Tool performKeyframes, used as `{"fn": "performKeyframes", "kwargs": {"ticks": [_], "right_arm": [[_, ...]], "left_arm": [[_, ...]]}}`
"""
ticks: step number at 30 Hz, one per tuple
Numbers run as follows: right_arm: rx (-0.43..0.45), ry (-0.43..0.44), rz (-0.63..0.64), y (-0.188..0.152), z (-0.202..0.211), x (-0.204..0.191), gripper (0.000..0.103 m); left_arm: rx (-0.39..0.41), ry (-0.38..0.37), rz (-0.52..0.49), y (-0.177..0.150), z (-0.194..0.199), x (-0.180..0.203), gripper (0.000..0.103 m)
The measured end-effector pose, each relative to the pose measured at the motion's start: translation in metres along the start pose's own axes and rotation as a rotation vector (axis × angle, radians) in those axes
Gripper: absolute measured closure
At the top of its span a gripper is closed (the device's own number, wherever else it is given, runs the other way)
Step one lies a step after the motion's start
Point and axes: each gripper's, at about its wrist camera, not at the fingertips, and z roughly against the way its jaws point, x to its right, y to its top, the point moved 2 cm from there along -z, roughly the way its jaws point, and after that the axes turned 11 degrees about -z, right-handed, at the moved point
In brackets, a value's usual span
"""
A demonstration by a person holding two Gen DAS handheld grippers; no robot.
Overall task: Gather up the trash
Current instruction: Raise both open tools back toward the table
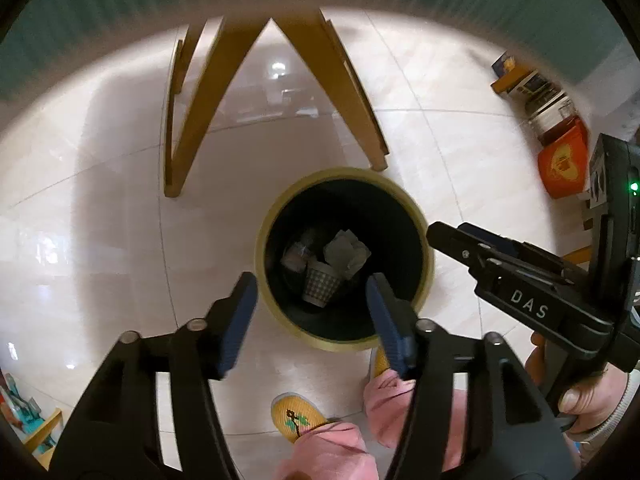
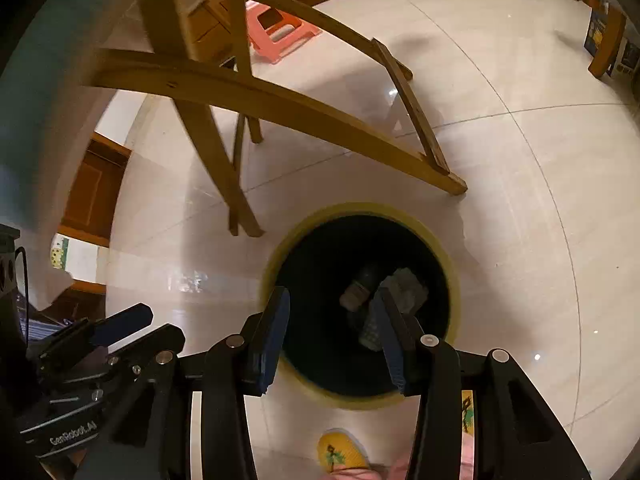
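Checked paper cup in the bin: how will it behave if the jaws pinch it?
The checked paper cup probably crushes easily, being thin-walled and open-mouthed. It looks light, so should lift readily. Lying tilted against crumpled paper in the yellow-rimmed bin, it may roll when nudged.

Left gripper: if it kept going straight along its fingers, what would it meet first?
Likely the checked paper cup among crumpled paper in the yellow-rimmed bin; the open left gripper points into its mouth, though depth is unclear.
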Motion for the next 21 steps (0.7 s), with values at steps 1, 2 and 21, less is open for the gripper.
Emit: {"fn": "performKeyframes", "kwargs": {"ticks": [1,2,21], "right_arm": [[0.006,-0.002,0.006,0.000,0.011,-0.006,0.059],[0.012,-0.003,0.012,-0.001,0.022,-0.011,0.059],[0.142,0.012,0.083,-0.010,0.262,-0.109,0.058]], "left_arm": [[0.009,0.001,-0.003,-0.001,0.011,0.002,0.036],[0.014,0.005,-0.007,-0.001,0.021,-0.002,0.030],[0.121,-0.048,-0.066,0.011,0.287,0.021,0.018]]}}
